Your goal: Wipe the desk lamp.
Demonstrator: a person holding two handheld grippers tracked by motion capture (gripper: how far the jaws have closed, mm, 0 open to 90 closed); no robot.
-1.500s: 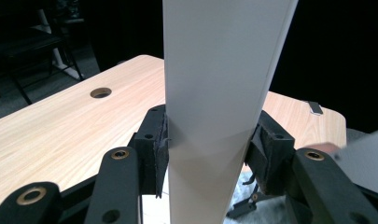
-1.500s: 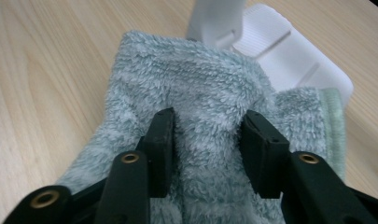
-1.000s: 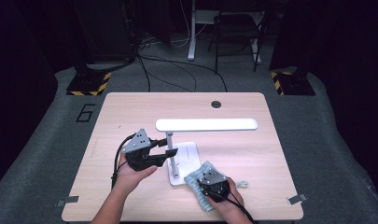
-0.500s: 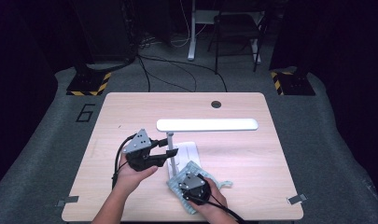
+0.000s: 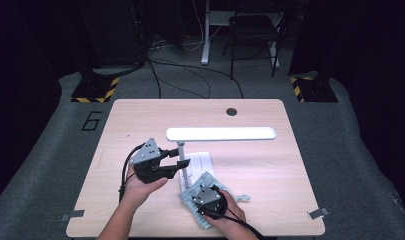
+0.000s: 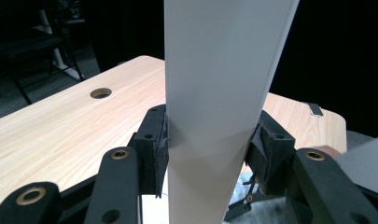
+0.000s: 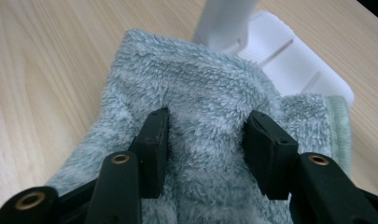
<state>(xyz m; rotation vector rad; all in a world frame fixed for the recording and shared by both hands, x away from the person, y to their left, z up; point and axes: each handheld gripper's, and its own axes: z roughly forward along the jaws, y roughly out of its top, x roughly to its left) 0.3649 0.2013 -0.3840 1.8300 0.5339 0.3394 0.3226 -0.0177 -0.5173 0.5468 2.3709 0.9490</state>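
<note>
A white desk lamp stands on the table (image 5: 140, 120), its long head (image 5: 221, 133) level above its flat base (image 5: 202, 161). My left gripper (image 5: 180, 159) is shut on the lamp's upright stem (image 6: 214, 93), with both pads (image 6: 161, 144) pressed on its sides. A pale green fluffy cloth (image 5: 189, 198) lies just in front of the base. My right gripper (image 7: 205, 135) points down into the cloth (image 7: 200, 88). Its jaws have just been opening, and a raised fold of cloth sits between them. The lamp base (image 7: 294, 60) lies just beyond the cloth.
A round cable hole (image 5: 232, 111) is in the table's far edge. Tape tabs mark the near corners (image 5: 71, 216) (image 5: 317, 213). Beyond the table are floor cables, a chair (image 5: 255, 35) and striped stands (image 5: 95, 92).
My right hand and the cloth have slid left, closer to the lamp base. The left gripper has stayed on the stem.
</note>
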